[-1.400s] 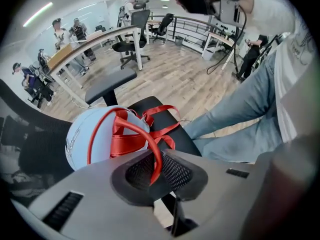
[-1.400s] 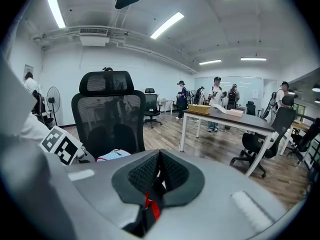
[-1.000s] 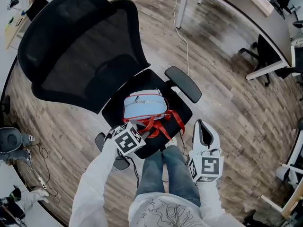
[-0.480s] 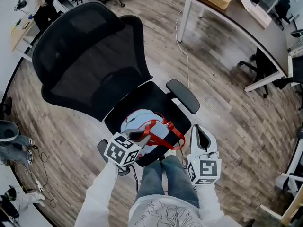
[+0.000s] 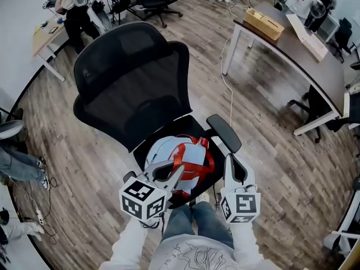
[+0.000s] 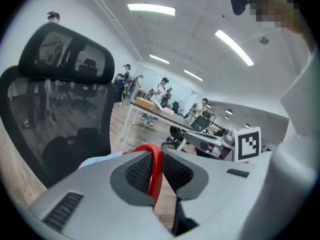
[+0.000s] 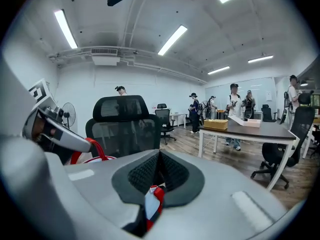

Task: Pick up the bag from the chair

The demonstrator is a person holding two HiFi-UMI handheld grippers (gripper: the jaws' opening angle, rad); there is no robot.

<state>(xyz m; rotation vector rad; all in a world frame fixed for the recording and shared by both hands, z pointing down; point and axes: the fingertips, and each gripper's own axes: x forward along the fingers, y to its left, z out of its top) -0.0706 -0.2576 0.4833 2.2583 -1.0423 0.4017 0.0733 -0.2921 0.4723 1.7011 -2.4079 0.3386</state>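
left gripper (image 5: 175, 172) tilted down; clamps red strap (image 6: 156, 171) (of bag (image 5: 159, 151)) | right gripper (image 5: 228, 162) near-level; pinches tab (image 7: 151, 204)

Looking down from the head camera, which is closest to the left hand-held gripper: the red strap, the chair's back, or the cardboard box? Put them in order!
1. red strap: pinched in the left hand-held gripper, right at its tips.
2. chair's back: farther up the picture, to the left.
3. cardboard box: far away on the table, upper right.
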